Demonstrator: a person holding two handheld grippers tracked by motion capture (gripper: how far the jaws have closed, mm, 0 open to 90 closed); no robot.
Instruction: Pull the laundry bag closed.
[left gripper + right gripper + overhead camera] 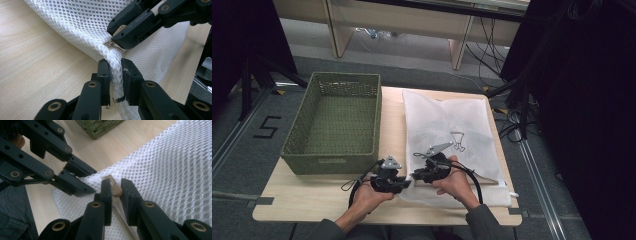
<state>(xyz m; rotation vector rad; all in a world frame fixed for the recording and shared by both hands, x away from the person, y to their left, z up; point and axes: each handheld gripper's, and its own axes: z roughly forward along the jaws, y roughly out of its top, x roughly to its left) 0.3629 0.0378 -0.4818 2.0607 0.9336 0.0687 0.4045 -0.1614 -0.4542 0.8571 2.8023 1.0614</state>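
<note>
The white mesh laundry bag lies flat on the right half of the desk, its near left corner bunched up between my two hands. At that corner sits the beige zipper pull, and my right tool is closed on it. My left tool is clamped on a gathered fold of the mesh just beside the zipper, so the two tools almost touch tip to tip. The green woven basket stands empty to the left on the desk, well apart. The risk, I think, is the small pull slipping out of my right tool if I tug at an angle, or the mesh snagging in the zipper, since my left grip bunches the fabric instead of stretching it taut.
</note>
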